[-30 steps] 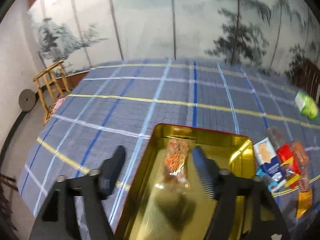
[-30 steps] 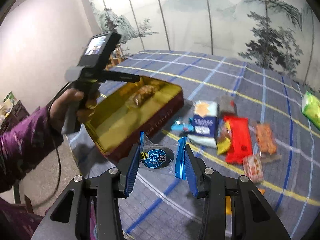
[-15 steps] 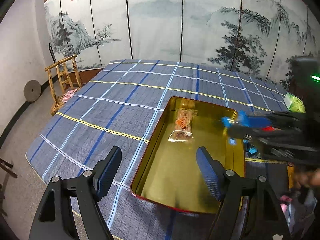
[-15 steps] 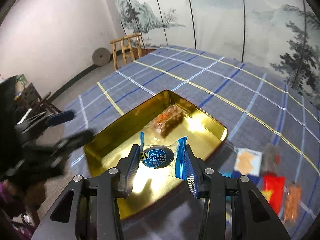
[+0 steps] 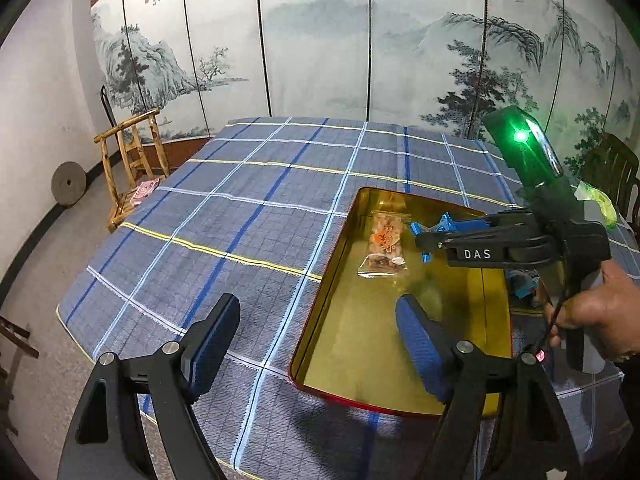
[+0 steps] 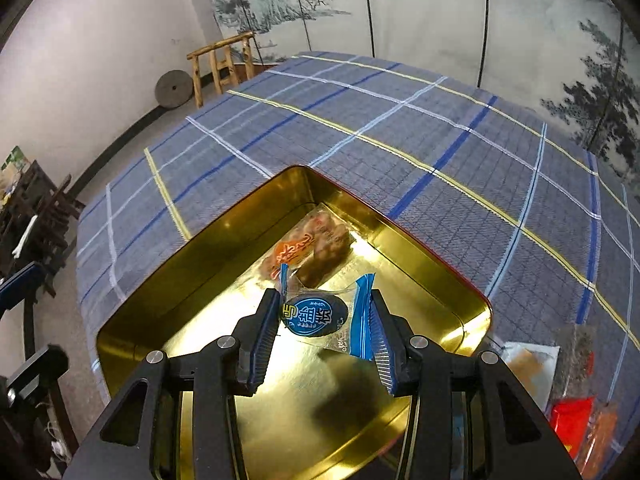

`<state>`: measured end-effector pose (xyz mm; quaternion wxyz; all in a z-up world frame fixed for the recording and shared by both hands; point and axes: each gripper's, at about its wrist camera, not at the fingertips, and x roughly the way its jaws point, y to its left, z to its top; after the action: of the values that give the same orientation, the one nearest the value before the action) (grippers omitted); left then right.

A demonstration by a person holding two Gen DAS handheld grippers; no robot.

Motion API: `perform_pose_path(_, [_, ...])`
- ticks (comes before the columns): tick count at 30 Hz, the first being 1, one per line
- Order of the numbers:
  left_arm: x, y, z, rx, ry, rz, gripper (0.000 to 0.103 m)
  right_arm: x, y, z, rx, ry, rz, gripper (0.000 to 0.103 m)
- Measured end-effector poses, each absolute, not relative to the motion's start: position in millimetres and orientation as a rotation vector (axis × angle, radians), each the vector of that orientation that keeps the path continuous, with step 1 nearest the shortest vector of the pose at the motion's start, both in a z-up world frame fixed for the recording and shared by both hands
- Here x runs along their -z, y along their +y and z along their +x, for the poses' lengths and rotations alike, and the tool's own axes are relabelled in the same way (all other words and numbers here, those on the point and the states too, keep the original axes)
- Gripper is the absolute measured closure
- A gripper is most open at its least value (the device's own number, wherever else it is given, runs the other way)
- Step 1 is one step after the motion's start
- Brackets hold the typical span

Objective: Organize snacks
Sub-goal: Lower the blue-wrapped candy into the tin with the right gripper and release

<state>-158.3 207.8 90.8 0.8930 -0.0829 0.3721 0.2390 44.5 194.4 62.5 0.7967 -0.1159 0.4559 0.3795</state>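
A gold tin tray (image 5: 340,344) with a red outer rim lies on the blue plaid tablecloth; it also shows in the right wrist view (image 6: 192,256). One clear orange snack packet (image 5: 384,246) lies in its far end, also seen in the right wrist view (image 6: 312,248). My right gripper (image 6: 324,320) is shut on a blue-and-clear snack packet (image 6: 312,316) and holds it above the tray's middle. In the left wrist view the right gripper (image 5: 430,236) reaches in from the right over the tray. My left gripper (image 5: 316,344) is open and empty, above the tray's near left edge.
Loose snack packets (image 6: 576,412) lie on the cloth right of the tray. A green packet (image 5: 596,200) lies far right. A wooden chair (image 5: 132,168) and a stone disc (image 5: 68,182) stand beyond the table's left side. A painted screen lines the back.
My right gripper has carried the blue packet from beside the tray to over its middle. My left gripper has drawn back and up from the tray.
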Motion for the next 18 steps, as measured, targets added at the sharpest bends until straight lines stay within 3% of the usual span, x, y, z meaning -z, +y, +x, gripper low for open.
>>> perform_pose_path(18, [-85, 208, -158, -0.5, 0.78, -0.146, 0.024, -56, 202, 59, -0.776, 1.003, -0.242, 0.058])
